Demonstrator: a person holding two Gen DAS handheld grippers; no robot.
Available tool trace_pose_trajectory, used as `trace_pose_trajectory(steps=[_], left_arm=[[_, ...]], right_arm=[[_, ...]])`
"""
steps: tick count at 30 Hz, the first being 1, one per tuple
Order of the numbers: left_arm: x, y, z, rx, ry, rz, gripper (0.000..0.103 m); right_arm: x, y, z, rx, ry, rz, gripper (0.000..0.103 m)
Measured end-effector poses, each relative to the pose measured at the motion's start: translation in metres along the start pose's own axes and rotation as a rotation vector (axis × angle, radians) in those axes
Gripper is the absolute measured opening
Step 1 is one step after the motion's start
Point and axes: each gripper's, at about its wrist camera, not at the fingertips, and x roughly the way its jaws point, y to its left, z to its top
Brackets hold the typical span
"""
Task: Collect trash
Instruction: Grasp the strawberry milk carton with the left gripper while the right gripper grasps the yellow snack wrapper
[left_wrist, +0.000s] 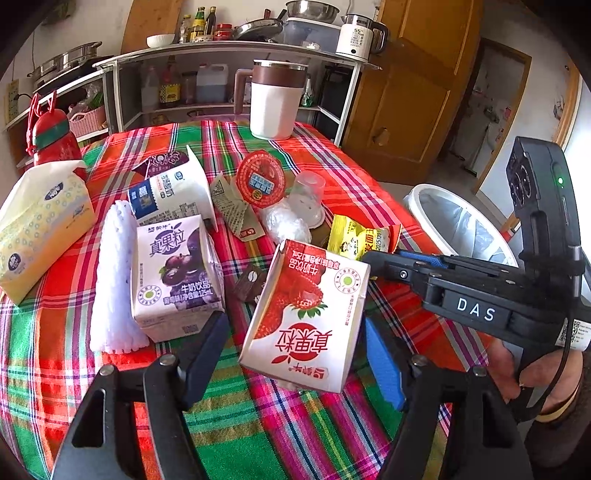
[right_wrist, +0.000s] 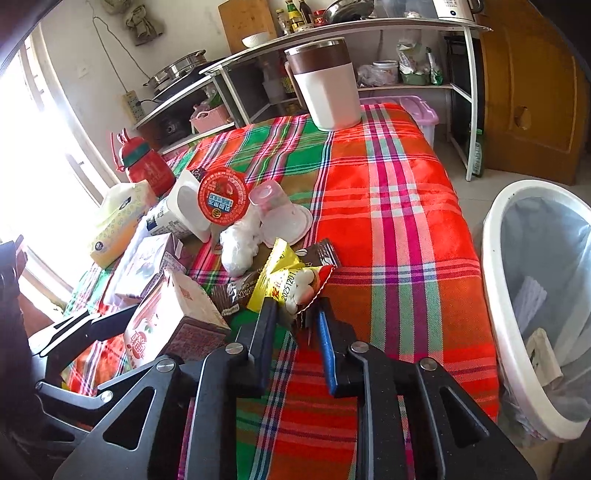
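While the left tool (left_wrist: 295, 354) gapes around the strawberry carton (left_wrist: 306, 317) and the right tool (right_wrist: 295, 314) pinches the yellow wrapper (right_wrist: 284, 280), most litter remains — the bin (right_wrist: 495, 295) holds little.

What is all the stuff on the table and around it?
strawberry milk carton: 1, red-white, between left fingers
purple milk carton: 1, upright, table left
yellow snack wrapper: 1, at right gripper's tips
tissue pack: 1, yellow-white, left edge
red bottle: 1, far left
clear cup: 1, on its side, centre
mug: 1, white-brown, far end
bin: 1, white, lined, right of table
left gripper: open
right gripper: nearly closed on wrapper
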Motion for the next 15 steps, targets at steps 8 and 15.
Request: trace_pose_trajectory(steps=[8, 15], left_arm=[[-0.003, -0.002, 0.001, -0.009, -0.001, 0.006, 0.057], [-0.020, -0.004, 0.004, -0.015, -0.043, 0.006, 0.057]], right_arm=[[-0.005, -0.001, -0.001, 0.002, -0.024, 0.006, 0.017], [-0.017, -0.007, -0.003, 0.026, -0.054, 0.028, 0.015]])
